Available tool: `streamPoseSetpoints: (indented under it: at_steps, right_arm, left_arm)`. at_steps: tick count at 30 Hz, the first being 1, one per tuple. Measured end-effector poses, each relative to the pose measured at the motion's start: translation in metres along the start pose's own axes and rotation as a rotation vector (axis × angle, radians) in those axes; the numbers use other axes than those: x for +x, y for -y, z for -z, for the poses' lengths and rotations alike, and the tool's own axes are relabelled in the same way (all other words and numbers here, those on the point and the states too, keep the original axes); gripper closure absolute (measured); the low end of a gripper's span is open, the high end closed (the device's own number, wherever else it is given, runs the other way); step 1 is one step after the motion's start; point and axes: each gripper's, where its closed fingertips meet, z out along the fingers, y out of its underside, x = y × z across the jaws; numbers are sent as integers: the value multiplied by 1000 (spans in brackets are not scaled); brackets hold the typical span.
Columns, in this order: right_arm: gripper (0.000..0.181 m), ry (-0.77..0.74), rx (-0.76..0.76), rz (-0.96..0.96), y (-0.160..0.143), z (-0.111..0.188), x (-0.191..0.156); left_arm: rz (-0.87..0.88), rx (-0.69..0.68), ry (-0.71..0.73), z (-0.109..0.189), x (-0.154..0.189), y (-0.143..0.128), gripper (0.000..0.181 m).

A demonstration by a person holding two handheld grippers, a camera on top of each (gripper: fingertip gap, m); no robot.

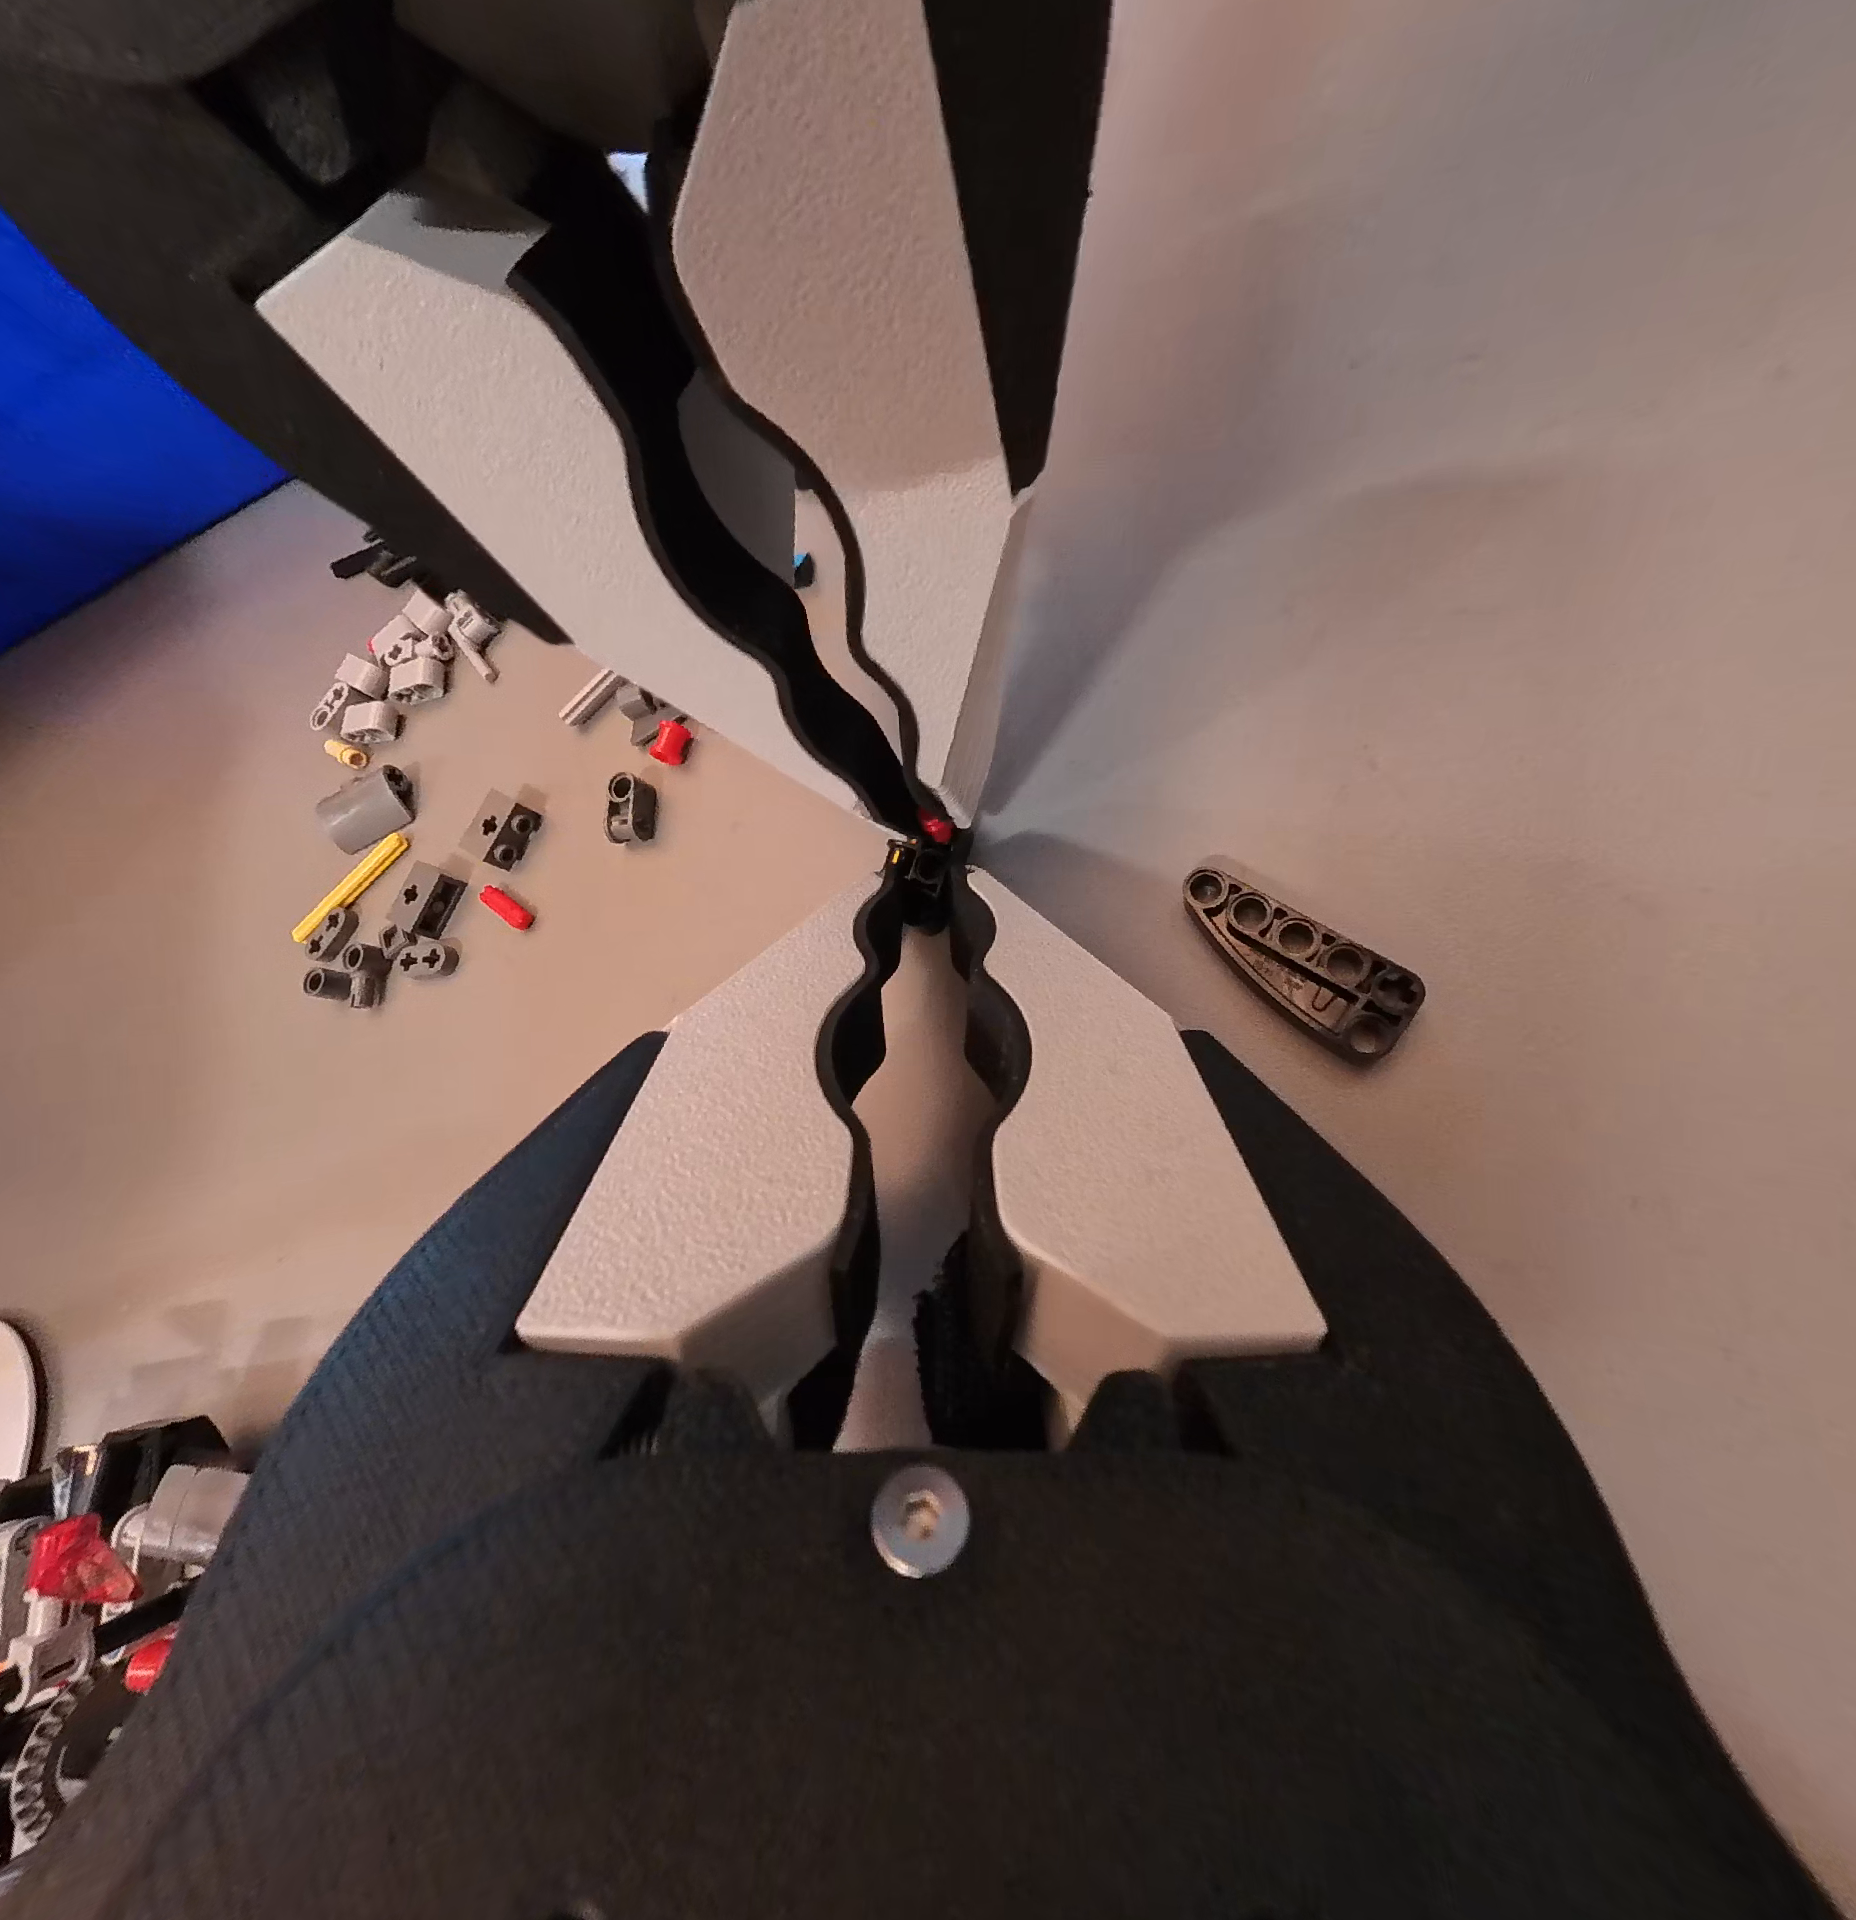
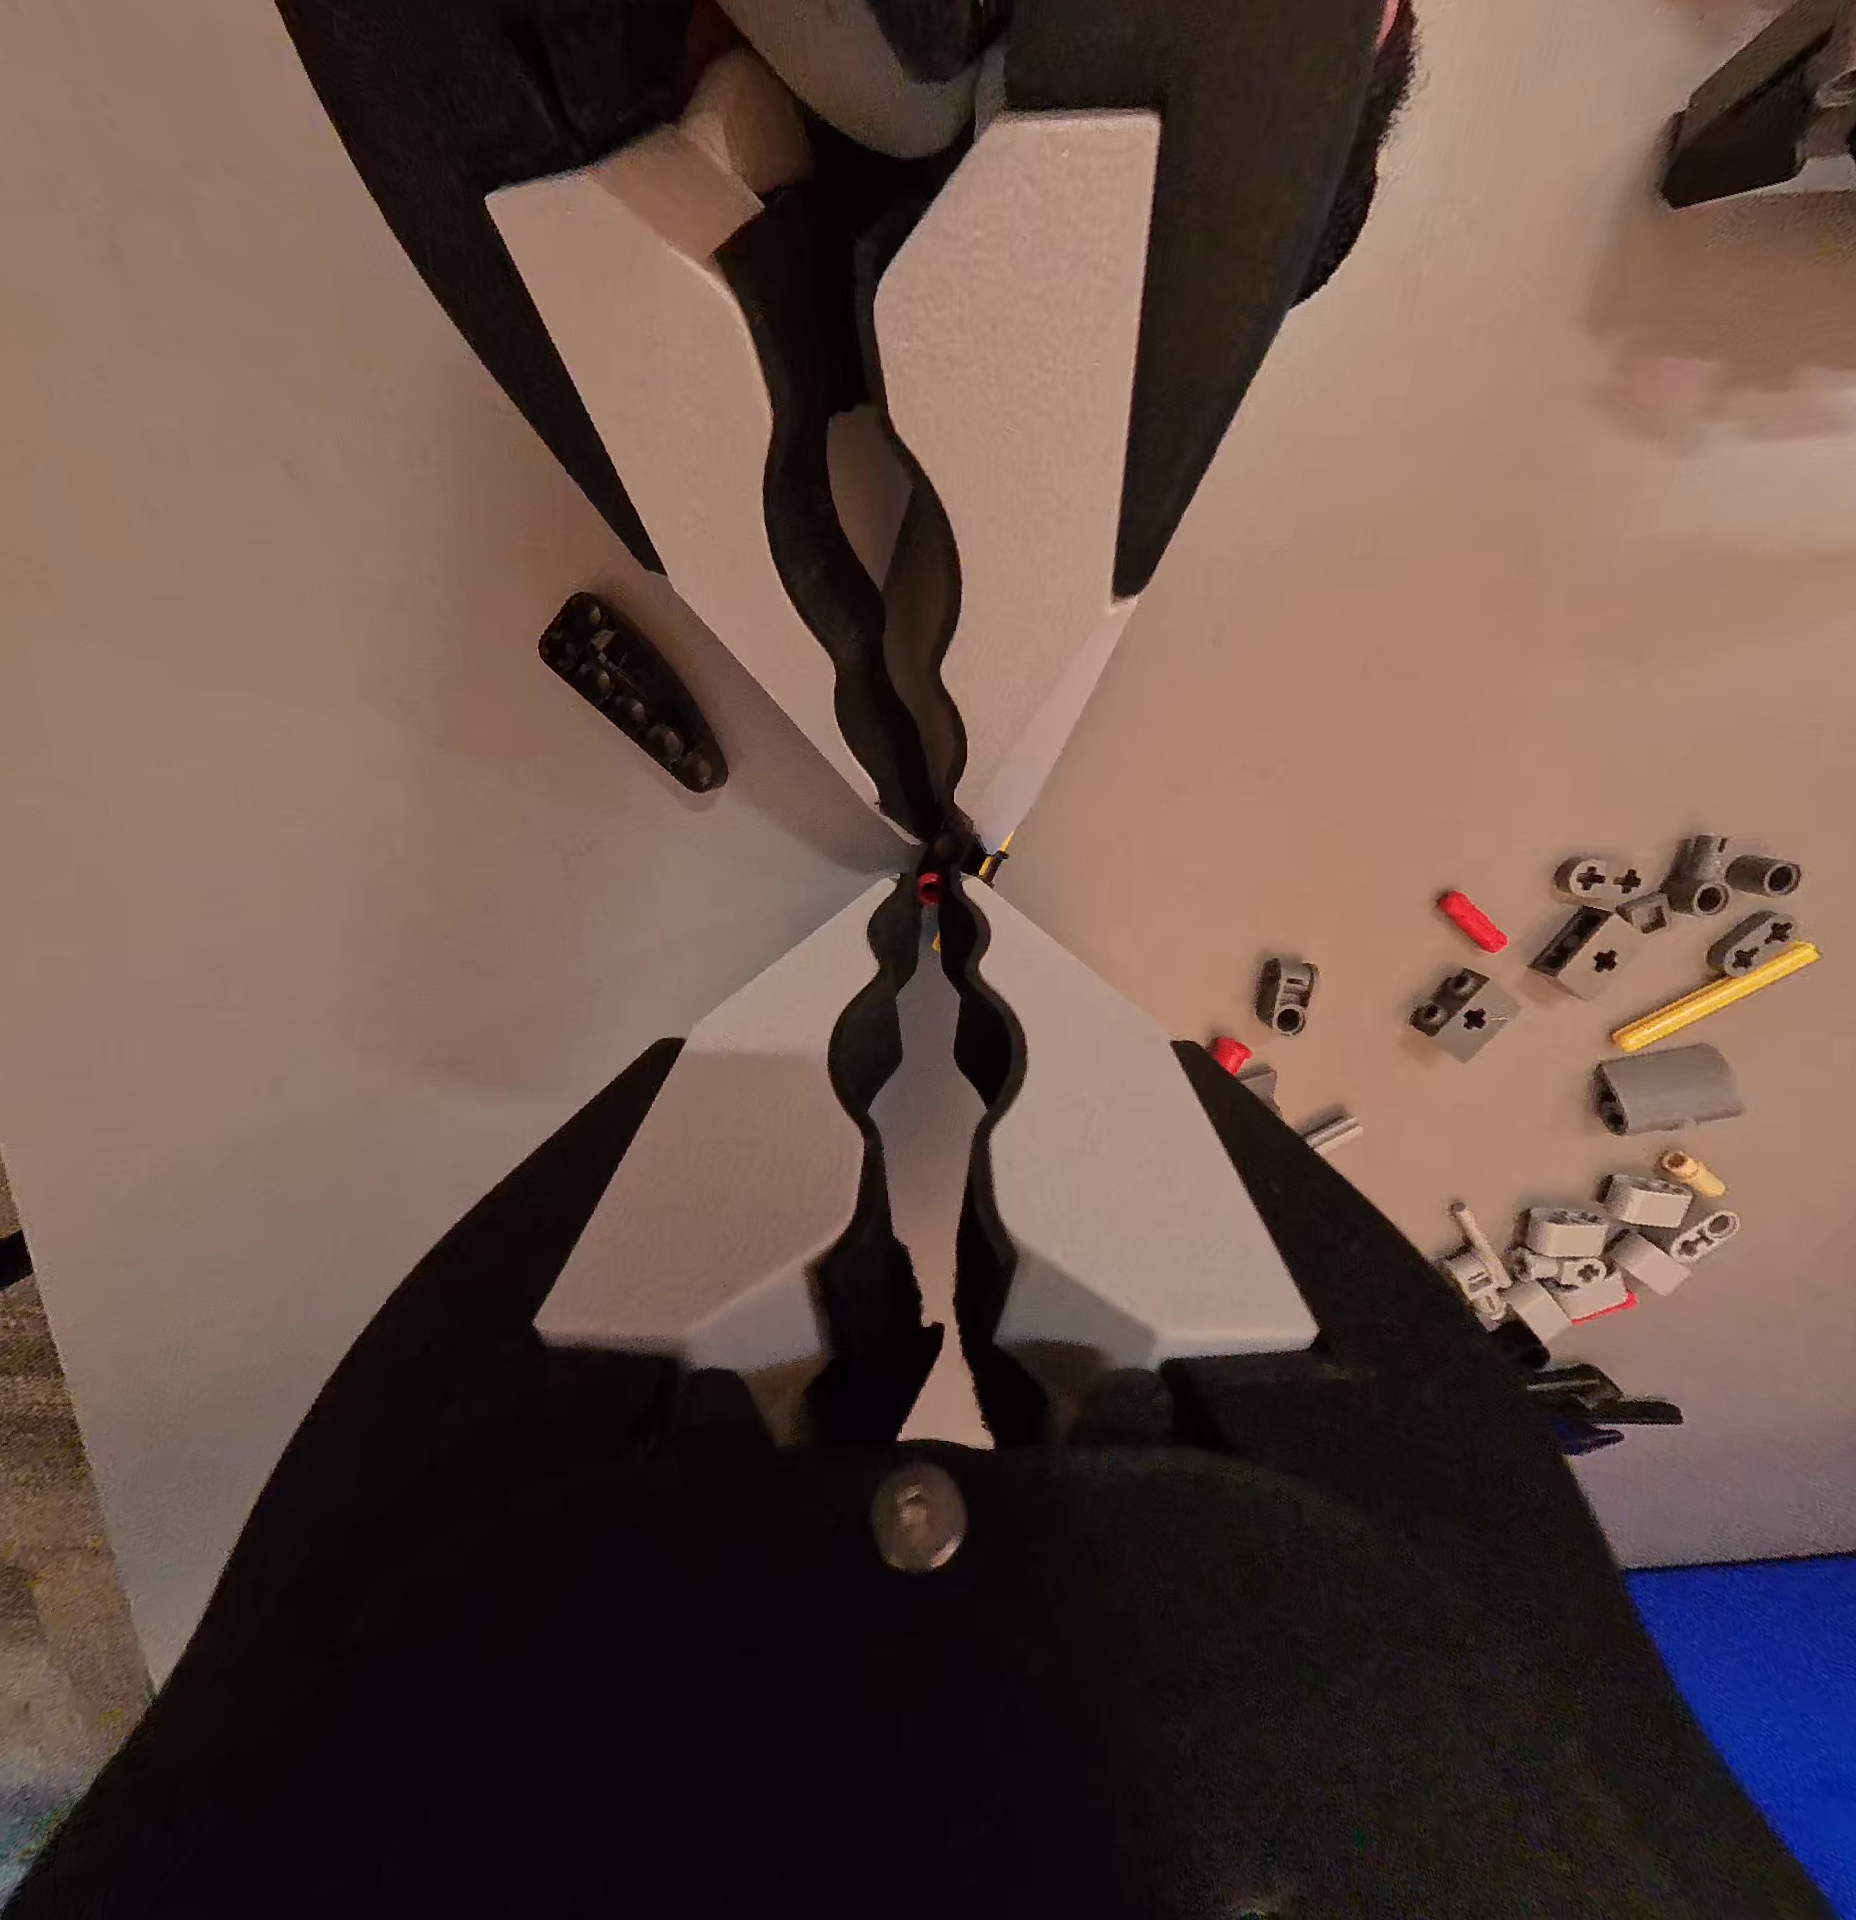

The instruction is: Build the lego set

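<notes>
Two sets of tongs meet tip to tip above a pale surface [image 1: 1526,520], each seen from the camera mounted on it.

In the left wrist view, the left tongs [image 1: 922,883] reach up from the bottom of the frame, their tips pressed nearly together on a small black lego piece [image 1: 919,871]. The right tongs [image 1: 929,821] come down from the top, tips almost closed on a tiny red pin [image 1: 936,828]. The red pin sits right against the black piece; whether the two are already joined is hard to tell, since the parts are so small.

In the right wrist view the arrangement is mirrored: the right tongs [image 2: 932,891] rise from below with the red pin [image 2: 930,885] at their tips, and the left tongs [image 2: 950,831] descend from above, with a sliver of yellow showing beside the tips.

On the surface, just to the right of the tips in the left wrist view, lies a flat black curved panel with a row of holes [image 1: 1303,961]. To the left is a scattered group of loose pieces [image 1: 404,810]: grey connectors, a long yellow axle [image 1: 349,885], a short red pin [image 1: 506,906] and a red bush [image 1: 671,742]. A partly built model [image 1: 62,1590] in grey, black and red sits at the lower left corner. A blue area [image 1: 62,436] lies beyond the surface's edge.
</notes>
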Motion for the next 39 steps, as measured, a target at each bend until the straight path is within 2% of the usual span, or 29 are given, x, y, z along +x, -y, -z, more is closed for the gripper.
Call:
streamPoseSetpoints:
  at_steps: [15,25,39]
  right_arm:
    - [179,-93,29,25,0,-1,0]
    - [179,-75,30,33,6,-5,-1]
    - [179,-36,279,-126,1,0,1]
  left_arm:
    - [2,0,-2,-1,0,0,175]
    - [-3,2,-1,-1,0,0,174]
    - [-3,7,3,-1,0,1,175]
